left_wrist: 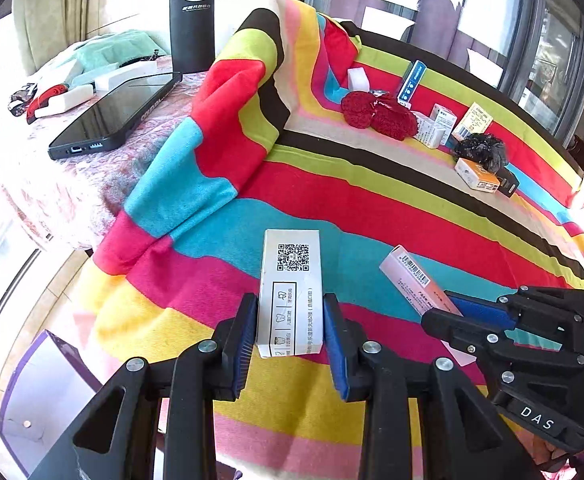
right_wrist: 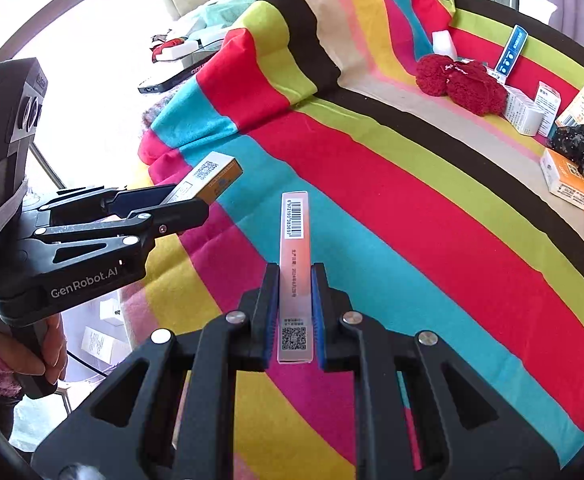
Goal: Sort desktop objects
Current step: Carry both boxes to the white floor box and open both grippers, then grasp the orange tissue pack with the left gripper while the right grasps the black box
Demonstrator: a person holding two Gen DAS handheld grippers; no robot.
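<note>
My left gripper [left_wrist: 290, 330] is shut on a white box with a QR code [left_wrist: 291, 292], held above the striped cloth [left_wrist: 391, 208]. It shows in the right wrist view [right_wrist: 188, 204] at the left, with the box [right_wrist: 208, 178] sticking out. My right gripper [right_wrist: 293, 312] is shut on a thin pink box with a barcode [right_wrist: 295, 264], held edge-up. In the left wrist view the right gripper [left_wrist: 447, 312] comes in from the right with the pink box [left_wrist: 419, 280].
At the cloth's far right lie red knitted items [left_wrist: 379, 114], small white boxes [left_wrist: 435, 124], a blue box [left_wrist: 411, 80], a yellow card [left_wrist: 473, 120], a black puff [left_wrist: 481, 152] and an orange box [left_wrist: 477, 176]. A phone [left_wrist: 116, 112] and black bottle [left_wrist: 192, 16] stand left.
</note>
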